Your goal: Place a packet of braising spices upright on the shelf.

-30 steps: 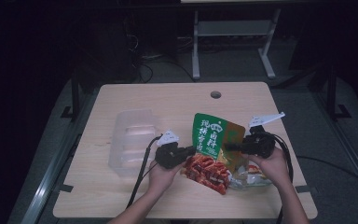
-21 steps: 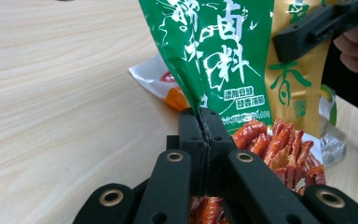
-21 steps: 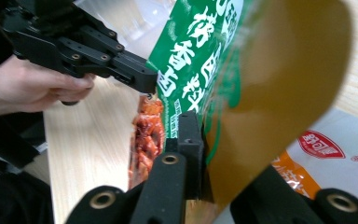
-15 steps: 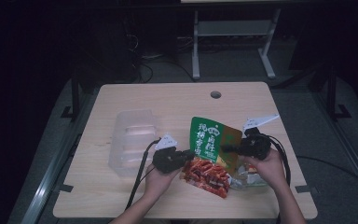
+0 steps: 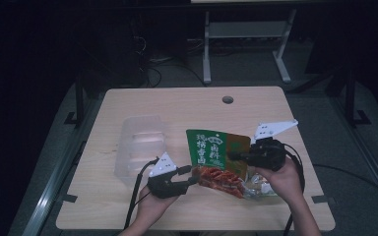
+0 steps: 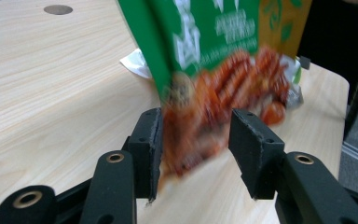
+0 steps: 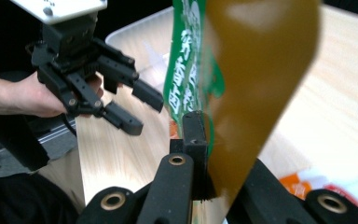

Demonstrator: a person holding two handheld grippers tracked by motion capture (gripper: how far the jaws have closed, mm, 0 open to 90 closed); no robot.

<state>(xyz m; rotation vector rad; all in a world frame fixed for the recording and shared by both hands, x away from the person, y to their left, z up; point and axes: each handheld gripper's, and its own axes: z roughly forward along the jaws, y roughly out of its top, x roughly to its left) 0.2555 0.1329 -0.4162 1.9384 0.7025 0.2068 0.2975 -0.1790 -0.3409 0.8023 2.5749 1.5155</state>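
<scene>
A green snack packet hangs tilted over the table's middle, and my right gripper is shut on its right edge. In the right gripper view the pads pinch the packet's green and brown side. A red-orange packet lies below it near the front. My left gripper points at its left end. Its jaws have just been opening and now stand open, with the blurred red-orange packet between them and the right pad clear of it.
A clear plastic container sits left of the packets on the wooden table. Pale wrapped packets lie under my right hand. A round hole is at the far side. My left gripper appears in the right gripper view.
The left jaws went from shut to open, and that hand drew back to the left and nearer the front edge. The right hand rose a little with the green packet.
</scene>
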